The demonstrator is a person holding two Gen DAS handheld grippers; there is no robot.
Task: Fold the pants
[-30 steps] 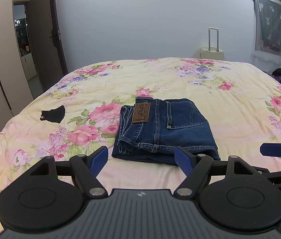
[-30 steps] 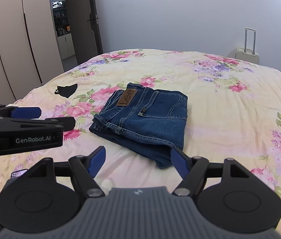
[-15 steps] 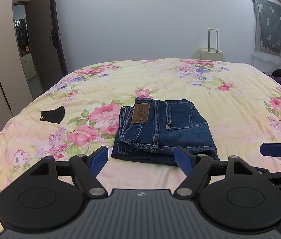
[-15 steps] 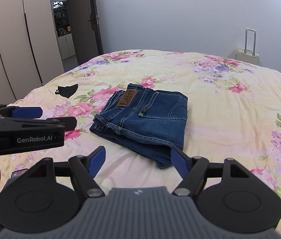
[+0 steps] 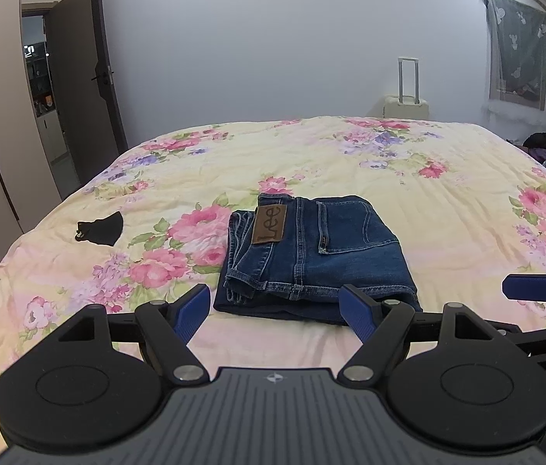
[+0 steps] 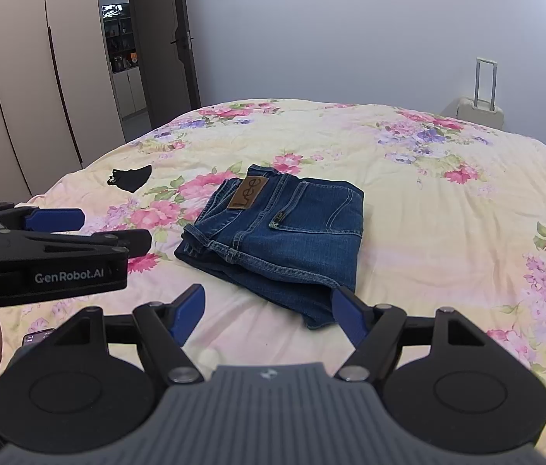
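- On the flowered bedspread [image 5: 447,232], near its middle: lay the pants [image 5: 311,255], dark blue jeans already folded into a compact, almost square bundle, the brown label patch [image 5: 270,224] turned up.
- Ahead of both tools, apart from them: lay this bundle with its thick folded edge toward the grippers and the waistband at its left side; no finger touched the denim.
- Seen from the left gripper [image 5: 275,312]: sat nearly straight in front, just beyond the blue fingertips, jaws spread wide and holding nothing.
- Seen from the right gripper [image 6: 267,312]: sat ahead and slightly turned, one corner pointing to this tool, jaws also spread wide and empty.
- Judged from these views: looked about equally near to both hands, the left one more squarely facing it; seemed nearly or fully finished as a fold, so perhaps only a pressing or straightening of the near edge remained.
- Far left on the bed, well apart from the jeans: lay a small black cloth item [image 5: 100,226], not part of the fold.
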